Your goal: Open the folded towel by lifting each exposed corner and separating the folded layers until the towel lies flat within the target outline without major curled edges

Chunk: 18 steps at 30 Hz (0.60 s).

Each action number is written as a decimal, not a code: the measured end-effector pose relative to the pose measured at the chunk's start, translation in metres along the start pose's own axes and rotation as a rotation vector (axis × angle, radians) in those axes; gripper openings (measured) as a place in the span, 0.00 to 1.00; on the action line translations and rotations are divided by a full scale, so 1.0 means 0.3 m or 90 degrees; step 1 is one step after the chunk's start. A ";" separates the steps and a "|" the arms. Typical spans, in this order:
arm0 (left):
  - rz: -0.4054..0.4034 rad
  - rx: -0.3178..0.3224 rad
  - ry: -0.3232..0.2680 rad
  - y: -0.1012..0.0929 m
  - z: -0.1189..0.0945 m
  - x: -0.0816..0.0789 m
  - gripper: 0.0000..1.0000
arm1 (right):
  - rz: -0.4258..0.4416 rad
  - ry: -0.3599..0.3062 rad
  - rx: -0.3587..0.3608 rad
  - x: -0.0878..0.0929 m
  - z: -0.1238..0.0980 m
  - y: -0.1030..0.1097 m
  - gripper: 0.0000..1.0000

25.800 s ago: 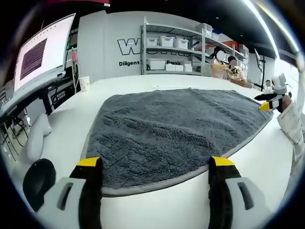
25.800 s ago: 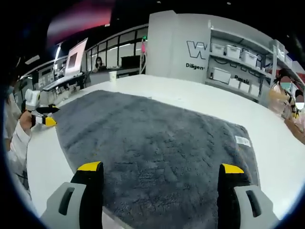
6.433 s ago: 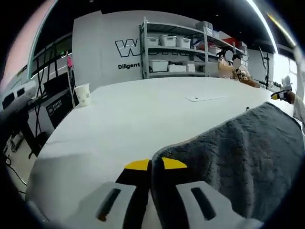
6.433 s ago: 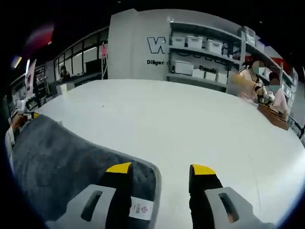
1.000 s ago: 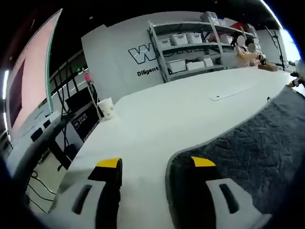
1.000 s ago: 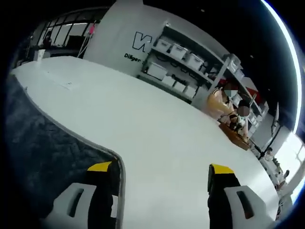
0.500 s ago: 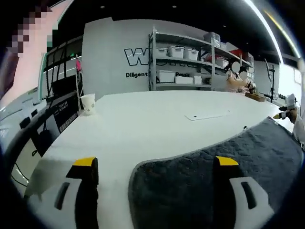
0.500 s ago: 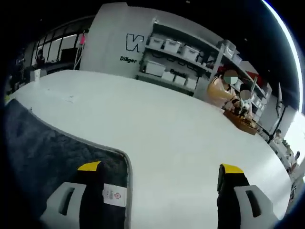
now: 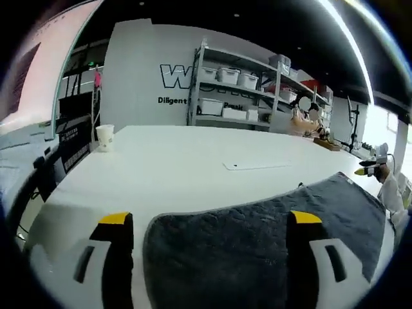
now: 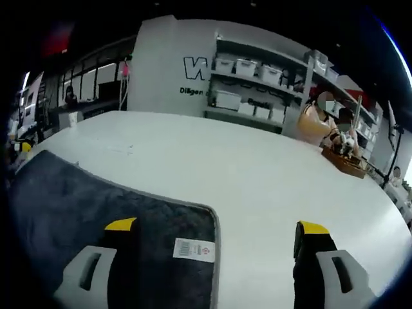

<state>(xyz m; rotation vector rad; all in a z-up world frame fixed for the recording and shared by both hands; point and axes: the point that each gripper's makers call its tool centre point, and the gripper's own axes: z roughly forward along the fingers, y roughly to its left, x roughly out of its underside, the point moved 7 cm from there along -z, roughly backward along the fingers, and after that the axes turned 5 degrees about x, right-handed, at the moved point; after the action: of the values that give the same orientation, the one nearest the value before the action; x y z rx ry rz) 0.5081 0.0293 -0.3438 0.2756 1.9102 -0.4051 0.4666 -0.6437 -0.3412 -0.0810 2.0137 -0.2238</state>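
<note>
Grey towel [image 9: 257, 244] looks spread; our left gripper [image 9: 209, 222] and right gripper [image 10: 215, 228] gape empty, so we check edges next.

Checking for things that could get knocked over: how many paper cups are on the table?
1. A single paper cup stands upright near the white table's far left edge in the left gripper view, well apart from the grey towel. Others could sit outside these views.

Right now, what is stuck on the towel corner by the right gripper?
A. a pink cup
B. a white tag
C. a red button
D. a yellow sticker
B: a white tag lies on the grey towel corner, between the open right gripper's jaws.
</note>
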 end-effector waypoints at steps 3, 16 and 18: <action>0.009 0.008 -0.005 -0.029 -0.030 0.003 0.99 | -0.007 -0.003 0.000 0.012 -0.034 0.006 0.99; 0.005 0.013 0.016 -0.089 -0.206 0.145 0.97 | 0.067 -0.018 -0.092 0.097 -0.187 0.023 0.97; 0.017 0.018 0.031 -0.111 -0.230 0.169 0.96 | 0.065 -0.020 -0.094 0.111 -0.213 0.032 0.97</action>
<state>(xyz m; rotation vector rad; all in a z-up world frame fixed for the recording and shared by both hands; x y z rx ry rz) 0.4183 0.0266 -0.3633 0.3322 1.9472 -0.4108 0.3948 -0.6318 -0.3455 -0.0749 1.9943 -0.0089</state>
